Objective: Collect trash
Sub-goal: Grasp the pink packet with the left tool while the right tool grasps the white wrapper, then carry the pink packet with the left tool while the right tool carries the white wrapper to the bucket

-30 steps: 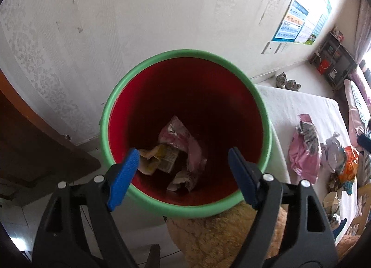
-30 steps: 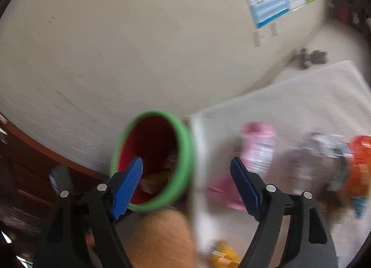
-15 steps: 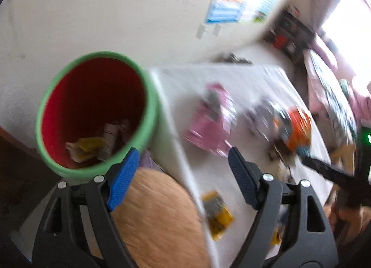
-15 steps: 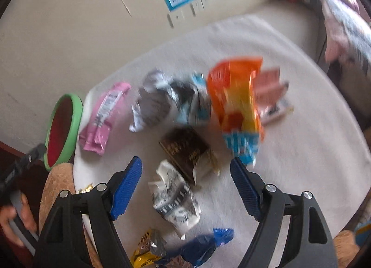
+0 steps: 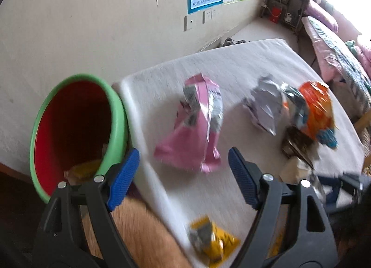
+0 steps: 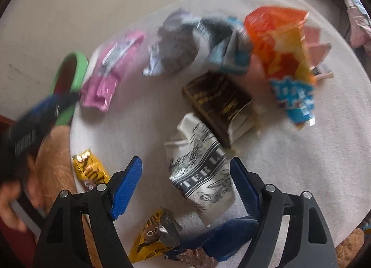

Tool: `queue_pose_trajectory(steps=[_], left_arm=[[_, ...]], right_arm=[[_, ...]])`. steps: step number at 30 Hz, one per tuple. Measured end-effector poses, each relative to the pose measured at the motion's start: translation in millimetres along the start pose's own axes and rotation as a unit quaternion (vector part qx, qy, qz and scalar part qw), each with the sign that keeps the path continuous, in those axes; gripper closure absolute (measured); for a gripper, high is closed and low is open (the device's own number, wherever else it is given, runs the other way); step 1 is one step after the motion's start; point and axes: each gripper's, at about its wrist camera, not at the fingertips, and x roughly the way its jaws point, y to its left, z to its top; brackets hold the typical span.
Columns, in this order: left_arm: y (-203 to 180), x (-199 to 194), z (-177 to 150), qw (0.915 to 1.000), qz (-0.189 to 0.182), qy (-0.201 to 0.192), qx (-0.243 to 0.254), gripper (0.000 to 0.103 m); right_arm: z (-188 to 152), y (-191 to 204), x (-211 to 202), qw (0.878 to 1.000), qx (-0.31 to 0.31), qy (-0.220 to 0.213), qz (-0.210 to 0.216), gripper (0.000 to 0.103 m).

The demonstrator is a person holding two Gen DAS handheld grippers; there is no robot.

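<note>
A white cloth-covered table point(image 6: 289, 163) carries scattered wrappers. A red plastic bin with a green rim point(image 5: 76, 128) stands off its left edge, holding yellow scraps. A crumpled pink plastic bag point(image 5: 197, 126) lies just ahead of the left gripper point(image 5: 184, 181), whose blue-padded jaws are spread and empty. An orange snack bag point(image 6: 283, 59) sits farther back, a dark brown packet point(image 6: 220, 103) near the middle. A white printed paper wrapper point(image 6: 201, 170) lies between the parted, empty fingers of the right gripper point(image 6: 185, 191). A small yellow candy wrapper point(image 6: 90, 170) rests near the table's left edge.
</note>
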Motion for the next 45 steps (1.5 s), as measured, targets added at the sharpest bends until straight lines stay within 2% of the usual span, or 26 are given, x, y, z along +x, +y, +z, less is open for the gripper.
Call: queue_pose_trajectory(steps=[1, 3, 13, 15, 17, 25, 36, 45], left_arm=[[-0.5, 6.3, 4.9, 1.0, 0.002, 0.004, 0.002, 0.027], [-2.6, 15.7, 11.2, 1.0, 0.001, 0.008, 0.005, 0.027], [-7.3, 64.7, 16.4, 0.9975, 0.005, 0.07, 0.006, 0.027], [-9.9, 71.0, 17.2, 0.997, 0.004, 0.077, 0.012, 0.033], [-11.6, 74.2, 18.0, 0.9966, -0.003, 0.082, 0.012, 0.034], [-4.0, 60.1, 10.5, 0.9973, -0.02, 0.069, -0.016, 0.038], [0.8, 26.8, -6.7, 0.9988, -0.026, 0.038, -0.016, 0.038], [-2.6, 3.1, -8.5, 0.9997, -0.024, 0.003, -0.007, 0.038]], right_arm=[[-1.2, 1.0, 2.6, 1.0, -0.002, 0.003, -0.003, 0.034], [-2.1, 1.0, 4.0, 1.0, -0.003, 0.005, -0.005, 0.052], [4.5, -9.4, -48.4, 0.995, 0.034, -0.075, 0.048, 0.052], [4.0, -13.0, -54.8, 0.994, 0.042, -0.083, 0.054, 0.052], [5.1, -17.0, -57.9, 0.994, 0.047, -0.084, 0.057, 0.052], [4.1, -15.9, -55.3, 0.993, 0.056, -0.082, 0.06, 0.052], [4.9, -13.6, -45.6, 0.994, 0.057, -0.074, 0.057, 0.052], [6.5, -15.6, -47.7, 0.993, 0.061, -0.085, 0.055, 0.052]])
